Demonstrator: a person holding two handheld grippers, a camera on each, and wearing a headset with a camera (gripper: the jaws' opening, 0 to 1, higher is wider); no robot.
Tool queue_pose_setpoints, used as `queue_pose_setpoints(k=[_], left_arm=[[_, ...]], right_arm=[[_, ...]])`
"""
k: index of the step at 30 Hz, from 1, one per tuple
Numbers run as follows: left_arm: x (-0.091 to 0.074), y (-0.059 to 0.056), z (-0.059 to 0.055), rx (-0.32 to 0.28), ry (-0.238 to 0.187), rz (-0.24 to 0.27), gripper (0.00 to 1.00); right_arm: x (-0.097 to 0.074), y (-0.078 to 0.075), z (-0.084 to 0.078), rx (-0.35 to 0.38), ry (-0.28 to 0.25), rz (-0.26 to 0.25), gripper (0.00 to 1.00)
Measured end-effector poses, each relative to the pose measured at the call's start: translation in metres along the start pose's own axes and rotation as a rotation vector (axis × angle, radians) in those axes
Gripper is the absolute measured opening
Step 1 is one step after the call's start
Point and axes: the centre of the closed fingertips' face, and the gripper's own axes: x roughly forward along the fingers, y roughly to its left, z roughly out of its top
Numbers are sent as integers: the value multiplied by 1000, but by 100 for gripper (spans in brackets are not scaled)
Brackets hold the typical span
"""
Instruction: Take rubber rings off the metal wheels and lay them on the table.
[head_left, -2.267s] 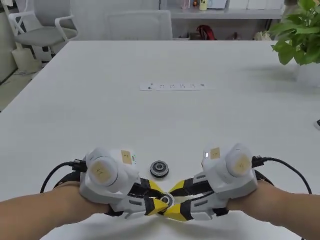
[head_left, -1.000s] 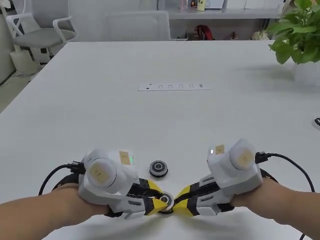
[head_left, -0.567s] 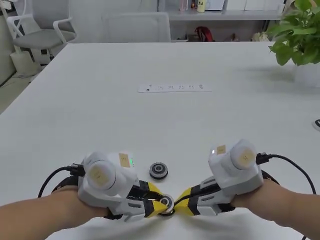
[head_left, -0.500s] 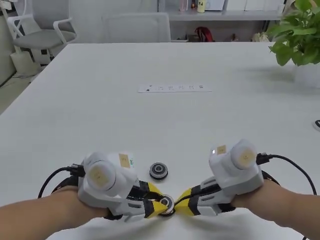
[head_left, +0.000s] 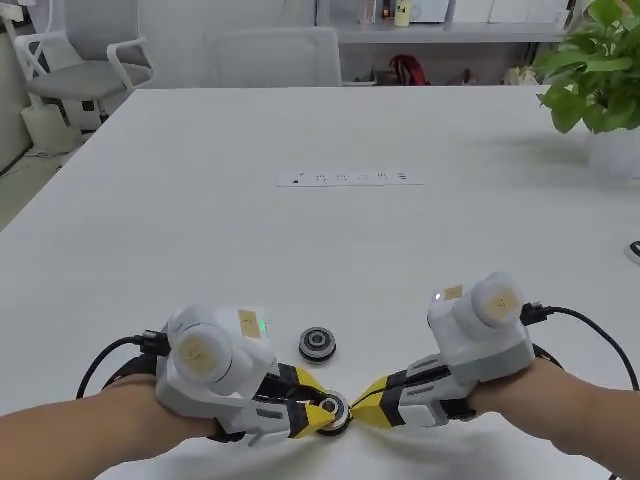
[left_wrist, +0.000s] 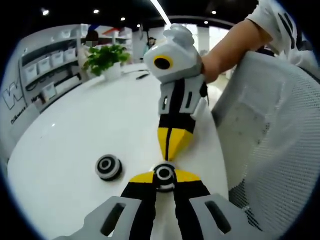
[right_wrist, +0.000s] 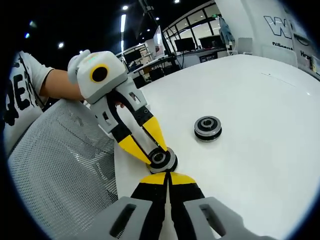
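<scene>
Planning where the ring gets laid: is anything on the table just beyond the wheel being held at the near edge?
Yes. A second wheel lies on the table just beyond the held wheel, apart from it. Farther on, the next thing is a power strip, well away.

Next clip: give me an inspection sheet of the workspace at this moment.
Surface: white table, clean.
Job's things: held wheel between the claws at the near edge; loose wheel lying flat just beyond them.
Clutter: power strip at mid-table.
Grippers: left claw shut on the held wheel; right claw shut, tips at its rim, and whether it grips anything is unclear.
Cables: black cable trailing from each gripper.
Surroundings: chair, plant, shelves.
</scene>
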Motion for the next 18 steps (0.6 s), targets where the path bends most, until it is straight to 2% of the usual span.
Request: queue_pose_setpoints(k=[9, 18], left_arm=[[0, 0, 0, -5, 2, 8, 12], [0, 0, 0, -9, 3, 12, 12]], right_arm=[[0, 0, 1, 71, -25, 12, 0], [0, 1, 1, 64, -16, 13, 0]])
